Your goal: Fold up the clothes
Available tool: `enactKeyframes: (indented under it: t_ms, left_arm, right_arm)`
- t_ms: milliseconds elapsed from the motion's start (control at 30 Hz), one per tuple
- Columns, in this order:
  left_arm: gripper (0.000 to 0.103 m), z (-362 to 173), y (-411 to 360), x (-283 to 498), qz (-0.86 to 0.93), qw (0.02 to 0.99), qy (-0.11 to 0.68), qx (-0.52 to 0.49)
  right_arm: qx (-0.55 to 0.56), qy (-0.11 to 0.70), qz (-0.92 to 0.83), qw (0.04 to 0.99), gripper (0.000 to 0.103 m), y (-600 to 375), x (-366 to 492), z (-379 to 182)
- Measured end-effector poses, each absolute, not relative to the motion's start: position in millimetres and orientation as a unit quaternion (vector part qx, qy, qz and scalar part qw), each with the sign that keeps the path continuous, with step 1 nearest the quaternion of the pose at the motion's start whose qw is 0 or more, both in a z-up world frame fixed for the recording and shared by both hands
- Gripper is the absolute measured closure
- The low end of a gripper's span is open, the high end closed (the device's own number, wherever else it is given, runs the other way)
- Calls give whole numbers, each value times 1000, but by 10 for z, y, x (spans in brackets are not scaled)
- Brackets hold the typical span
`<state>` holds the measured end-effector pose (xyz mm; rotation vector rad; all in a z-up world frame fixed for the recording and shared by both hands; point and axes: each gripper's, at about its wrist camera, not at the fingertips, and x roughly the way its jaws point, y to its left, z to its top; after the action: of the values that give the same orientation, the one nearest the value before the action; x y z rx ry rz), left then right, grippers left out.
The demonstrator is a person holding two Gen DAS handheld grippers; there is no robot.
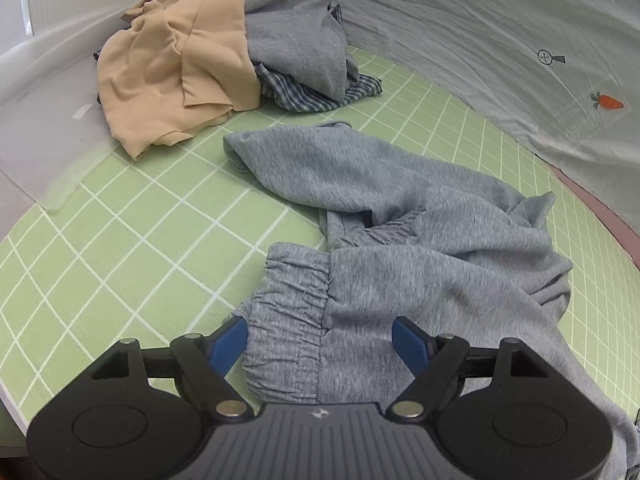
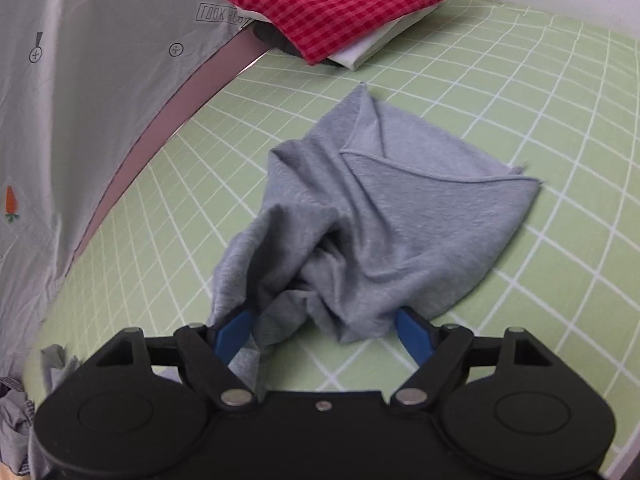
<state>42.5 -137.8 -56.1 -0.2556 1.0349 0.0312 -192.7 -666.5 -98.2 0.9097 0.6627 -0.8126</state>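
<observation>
On the green grid mat: I see the grey sweatpants [image 1: 400, 240] spread in front of both my grippers, crumpled, not yet flat.

Place of garment: the elastic waistband [image 1: 294, 316] lies just under my left gripper [image 1: 320, 340]; the leg end [image 2: 400, 200] runs away from my right gripper [image 2: 320, 328].

Long axis: I judge it goes roughly from one gripper to the other, waistband at my left, hems at my right.

Left fingers: released and wide apart, with the waistband cloth between them but not pinched.

Right fingers: also spread wide; a bunched fold of the legs sits between them, and the left blue pad [image 2: 232, 332] touches cloth, but I see no pinch.

Nearer hand: the left for the waistband, the right for the legs.

Coming move: I think each gripper must close on its own end, then pull apart to stretch the garment.

Other things: an unfolded pile [image 1: 224, 48] beyond the left side, a red checked folded cloth [image 2: 340, 4] far behind the right.
</observation>
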Motion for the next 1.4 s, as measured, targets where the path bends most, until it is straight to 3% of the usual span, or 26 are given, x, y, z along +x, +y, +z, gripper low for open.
enactKeyframes:
  t_ms: [133,167,233,367,433,500,533,600,667,733,933,1133,1333,1400]
  left_arm:
    - [28,-645,-1396,487,25,858,501,-115]
    - [32,-661,-1389,511,29,856,502,-117]
    - [54,-692,-1389,571,33,854,505,-121]
    - [63,-734,-1490,756,31,854,508,-111]
    - [67,-752,-1585,923,25,856,506,-98]
    - [67,-777,-1678,1152,19,859,505,-88]
    - [67,-787,-1719,1279,14,860,504,-83]
    - [69,-806,-1839,1613,0,864,496,-81]
    - [73,-816,-1956,1912,-7,867,491,-85]
    - [93,-713,-2043,2077,-20,874,475,-96]
    - [93,-185,-1931,1893,-47,909,399,-112]
    - [92,194,-1318,1038,-31,944,301,-131]
    - [77,-337,-927,608,31,898,412,-155]
    - [70,-423,-887,459,43,886,428,-171]
  right_arm:
    - [437,299,-381,758,18,-6669,-1844,-1012]
    - [441,296,-386,754,18,-6697,-1840,-1022]
    - [458,283,-394,745,16,-6760,-1838,-1039]
    - [475,261,-412,733,12,-6864,-1778,-1078]
    - [449,274,-424,737,24,-6768,-1663,-1132]
    - [414,299,-431,744,53,-6739,-1489,-1177]
    - [405,306,-432,745,56,-6757,-1414,-1204]
    - [397,313,-432,747,77,-6801,-1301,-1285]
    - [382,318,-435,751,82,-6904,-1125,-1282]
    - [356,322,-437,761,88,-6998,-938,-1221]
    - [268,279,-454,803,92,-6879,-968,-816]
    - [286,230,-504,781,93,-6655,-1758,-585]
    - [292,311,-502,752,88,-6345,-2250,-1015]
    - [298,316,-500,749,70,-6276,-2281,-1054]
